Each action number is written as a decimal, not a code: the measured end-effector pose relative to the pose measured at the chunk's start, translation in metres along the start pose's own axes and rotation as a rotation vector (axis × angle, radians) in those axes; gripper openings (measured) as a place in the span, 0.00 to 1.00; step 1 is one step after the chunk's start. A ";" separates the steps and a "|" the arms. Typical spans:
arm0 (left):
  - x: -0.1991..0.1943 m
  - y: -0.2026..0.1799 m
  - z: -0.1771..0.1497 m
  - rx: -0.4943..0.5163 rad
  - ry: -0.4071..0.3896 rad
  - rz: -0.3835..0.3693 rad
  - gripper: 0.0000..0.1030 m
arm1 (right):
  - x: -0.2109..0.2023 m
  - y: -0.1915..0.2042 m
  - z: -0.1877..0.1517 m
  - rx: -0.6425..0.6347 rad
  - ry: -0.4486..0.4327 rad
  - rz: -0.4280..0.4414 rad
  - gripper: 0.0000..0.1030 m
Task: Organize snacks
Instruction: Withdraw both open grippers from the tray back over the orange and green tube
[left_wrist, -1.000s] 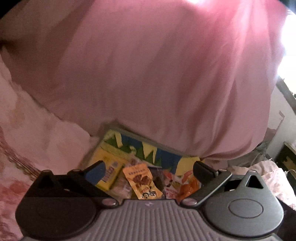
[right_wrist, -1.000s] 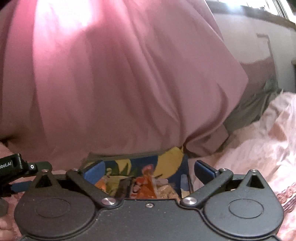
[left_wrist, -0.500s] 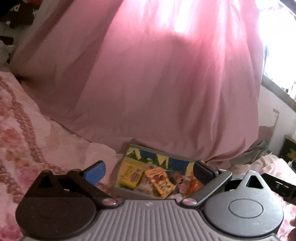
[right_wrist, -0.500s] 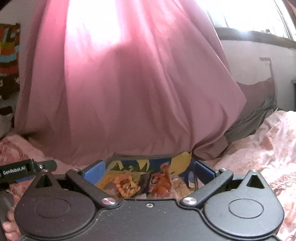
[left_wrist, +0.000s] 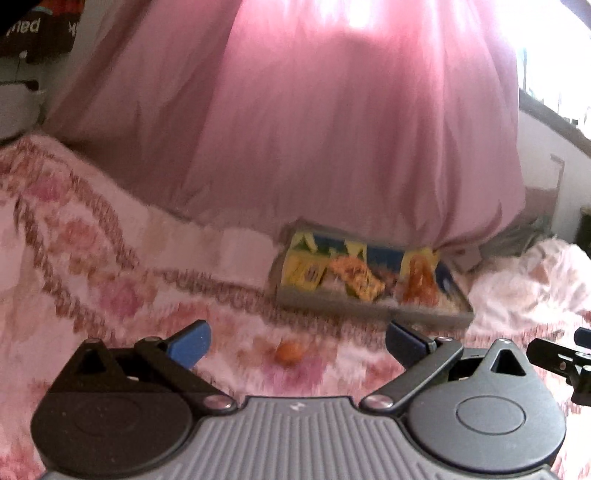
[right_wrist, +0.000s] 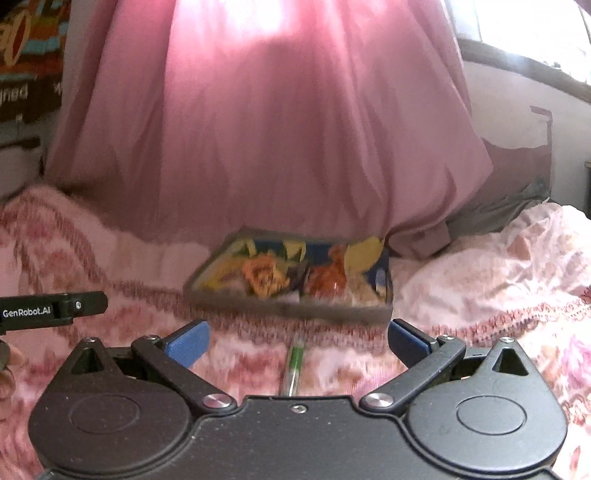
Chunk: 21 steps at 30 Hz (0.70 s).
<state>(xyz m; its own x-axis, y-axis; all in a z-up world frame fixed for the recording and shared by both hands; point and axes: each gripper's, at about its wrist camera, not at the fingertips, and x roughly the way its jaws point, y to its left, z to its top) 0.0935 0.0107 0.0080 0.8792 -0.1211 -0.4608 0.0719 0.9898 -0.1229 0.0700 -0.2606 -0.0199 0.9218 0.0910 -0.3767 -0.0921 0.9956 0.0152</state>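
Two fisheye views look along a bed covered in a pink floral blanket (left_wrist: 92, 266), with a large pink curtain (left_wrist: 332, 129) hanging behind it. A shallow snack box (right_wrist: 295, 312) with a grey rim and a blue and yellow lining sits on the blanket at the foot of the curtain. Inside lie several packets, blurred: a yellow packet (left_wrist: 304, 273) at the left, an orange packet (left_wrist: 356, 277) in the middle and a reddish packet (left_wrist: 419, 284) at the right.

The left hand-held gripper (left_wrist: 297, 341) is spread wide and holds nothing. A small orange wrapped sweet (left_wrist: 290, 350) lies loose on the blanket near its fingertips. The right hand-held gripper (right_wrist: 297, 338) is also spread wide and empty. A thin green stick-shaped item (right_wrist: 294, 363) lies on the blanket between its fingers; what it is cannot be told.

The packets are probably light, thin and crinkly, with slippery film, so pinching a sealed edge seems safest. The sweet looks small and apt to roll; grip across its middle.
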 end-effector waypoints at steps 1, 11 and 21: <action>-0.002 0.000 -0.006 0.006 0.016 0.004 1.00 | -0.001 0.003 -0.004 -0.011 0.015 -0.002 0.99; -0.014 0.004 -0.041 0.040 0.154 0.073 1.00 | -0.003 0.024 -0.040 -0.049 0.149 -0.002 0.99; -0.008 0.007 -0.043 0.039 0.190 0.098 1.00 | 0.011 0.026 -0.046 -0.040 0.175 -0.019 0.99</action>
<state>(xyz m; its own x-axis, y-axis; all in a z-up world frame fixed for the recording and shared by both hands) 0.0665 0.0150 -0.0271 0.7787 -0.0330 -0.6265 0.0120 0.9992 -0.0376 0.0604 -0.2348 -0.0664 0.8440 0.0640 -0.5325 -0.0936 0.9952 -0.0287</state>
